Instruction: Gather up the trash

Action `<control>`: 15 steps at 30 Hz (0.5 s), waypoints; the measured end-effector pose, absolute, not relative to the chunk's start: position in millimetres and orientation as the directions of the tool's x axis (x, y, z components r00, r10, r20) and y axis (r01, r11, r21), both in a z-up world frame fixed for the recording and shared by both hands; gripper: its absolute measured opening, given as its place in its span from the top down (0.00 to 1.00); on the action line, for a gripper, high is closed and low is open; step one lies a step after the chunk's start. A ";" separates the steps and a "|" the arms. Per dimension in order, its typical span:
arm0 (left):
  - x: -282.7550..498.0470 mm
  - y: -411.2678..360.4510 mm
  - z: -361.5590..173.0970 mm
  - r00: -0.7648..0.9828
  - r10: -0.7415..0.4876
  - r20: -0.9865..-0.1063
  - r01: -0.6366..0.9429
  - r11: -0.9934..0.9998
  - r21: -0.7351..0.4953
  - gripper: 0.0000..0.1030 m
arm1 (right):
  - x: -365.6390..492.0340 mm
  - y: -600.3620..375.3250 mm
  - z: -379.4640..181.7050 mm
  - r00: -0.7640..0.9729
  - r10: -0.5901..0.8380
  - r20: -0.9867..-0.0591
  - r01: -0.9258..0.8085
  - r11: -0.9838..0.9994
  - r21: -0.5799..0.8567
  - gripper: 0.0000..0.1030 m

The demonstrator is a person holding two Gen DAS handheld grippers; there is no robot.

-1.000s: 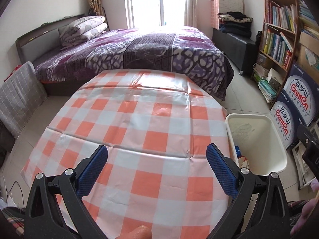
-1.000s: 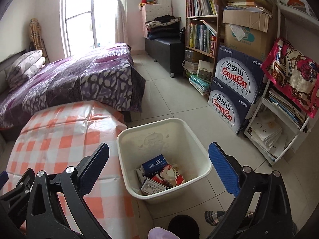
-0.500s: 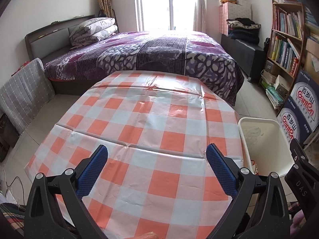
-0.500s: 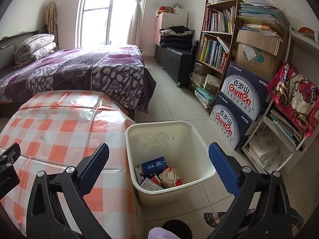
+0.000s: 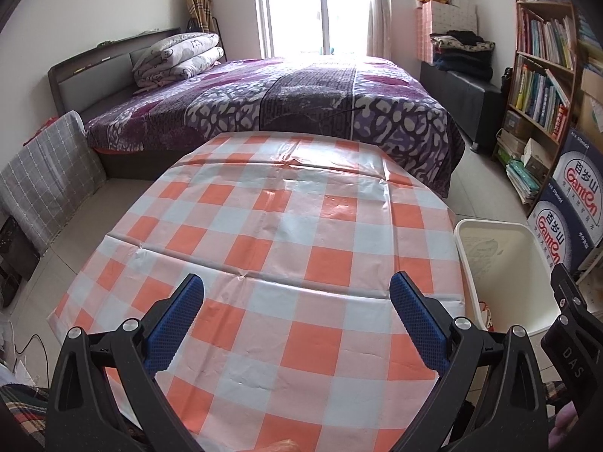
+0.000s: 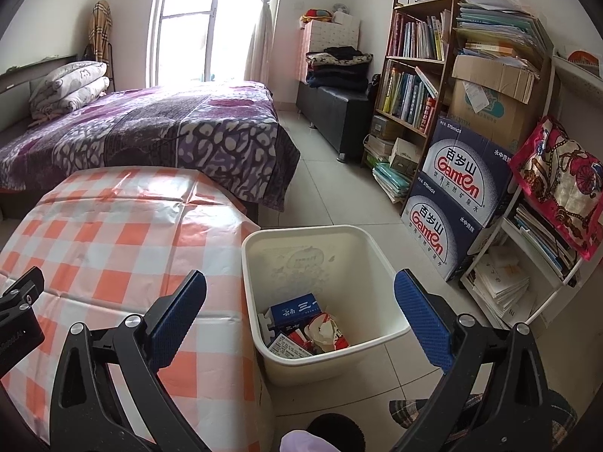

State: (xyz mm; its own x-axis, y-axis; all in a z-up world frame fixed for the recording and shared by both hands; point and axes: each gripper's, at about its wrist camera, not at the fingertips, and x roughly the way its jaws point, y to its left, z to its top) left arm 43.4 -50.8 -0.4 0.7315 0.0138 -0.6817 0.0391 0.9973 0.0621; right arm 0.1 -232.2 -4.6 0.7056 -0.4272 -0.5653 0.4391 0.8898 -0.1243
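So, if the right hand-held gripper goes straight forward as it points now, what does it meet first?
Probably the white bin, entering its open top toward the trash boxes inside; depth is unclear.

A glossy, creased plastic tablecloth (image 5: 286, 263) in orange check covers the table; beside it, a smooth cream plastic bin (image 6: 361, 248) holds printed paper cartons (image 6: 297, 310) — the gripper fingers (image 6: 177, 314) wear blue, dimpled rubbery pads on matt black plastic.

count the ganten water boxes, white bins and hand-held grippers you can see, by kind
ganten water boxes: 2, stacked, upper, lower
white bin: 1, trash inside
hand-held grippers: 2, left hand-held gripper, right hand-held gripper, both open and holding nothing
total: 5
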 end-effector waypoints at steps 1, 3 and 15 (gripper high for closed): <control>43.4 -51.0 -0.4 0.731 0.014 -0.682 0.039 0.997 0.063 0.07 | 0.8 -232.9 -4.9 0.705 -0.426 -0.567 0.439 0.890 -0.123 0.07; 44.1 -50.7 -1.0 0.731 0.016 -0.682 0.042 0.997 0.068 0.07 | 1.2 -233.7 -5.6 0.702 -0.423 -0.573 0.439 0.890 -0.119 0.07; 43.4 -51.8 -2.4 0.735 0.023 -0.678 0.042 0.996 0.080 0.07 | 2.6 -236.8 -7.5 0.699 -0.415 -0.582 0.436 0.893 -0.113 0.07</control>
State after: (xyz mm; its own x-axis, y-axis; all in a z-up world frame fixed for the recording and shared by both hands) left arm 43.4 -51.8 -2.4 0.7349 0.0232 -0.6778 0.0422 0.9959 0.0799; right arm 2.6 -236.8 -7.5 0.6991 -0.4150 -0.5823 0.4357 0.8929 -0.1133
